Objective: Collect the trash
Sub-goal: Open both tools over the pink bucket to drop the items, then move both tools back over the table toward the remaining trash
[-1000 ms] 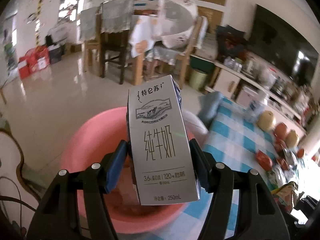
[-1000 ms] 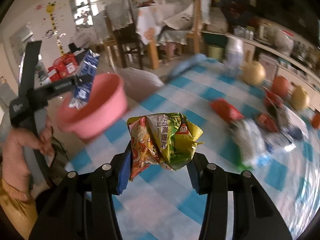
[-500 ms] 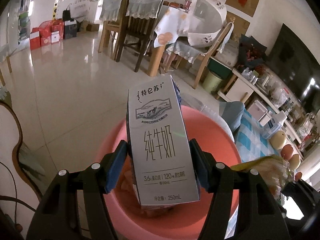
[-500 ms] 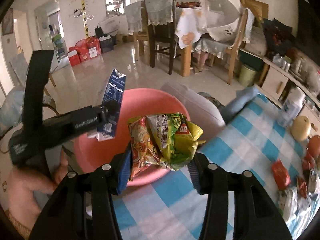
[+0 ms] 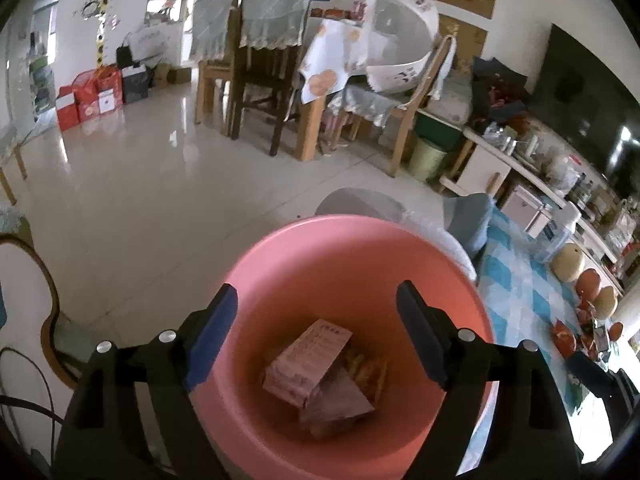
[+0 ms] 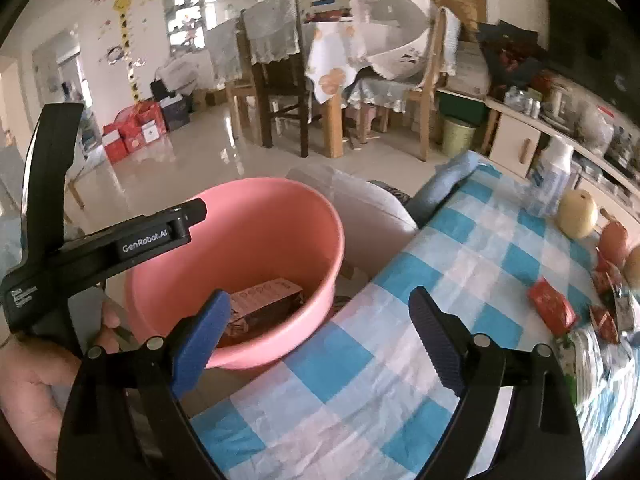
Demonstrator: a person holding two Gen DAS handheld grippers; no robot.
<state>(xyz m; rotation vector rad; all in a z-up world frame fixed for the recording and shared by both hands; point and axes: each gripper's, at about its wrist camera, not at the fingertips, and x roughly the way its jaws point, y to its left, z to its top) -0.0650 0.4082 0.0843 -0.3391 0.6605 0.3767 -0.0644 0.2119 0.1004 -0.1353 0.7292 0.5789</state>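
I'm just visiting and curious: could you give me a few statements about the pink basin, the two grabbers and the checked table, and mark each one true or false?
1. The left gripper is clamped on a milk carton. False: its jaws have just been opening, nothing sits between them, and the carton lies in the pink basin.
2. The right gripper is open and empty. True; its jaws have just been opening.
3. The basin stands in the middle of the checked tablecloth. False: it sits beside the table's edge.
4. A red packet lies on the tablecloth. True.
5. The basin is empty. False: the carton and wrappers lie in it.
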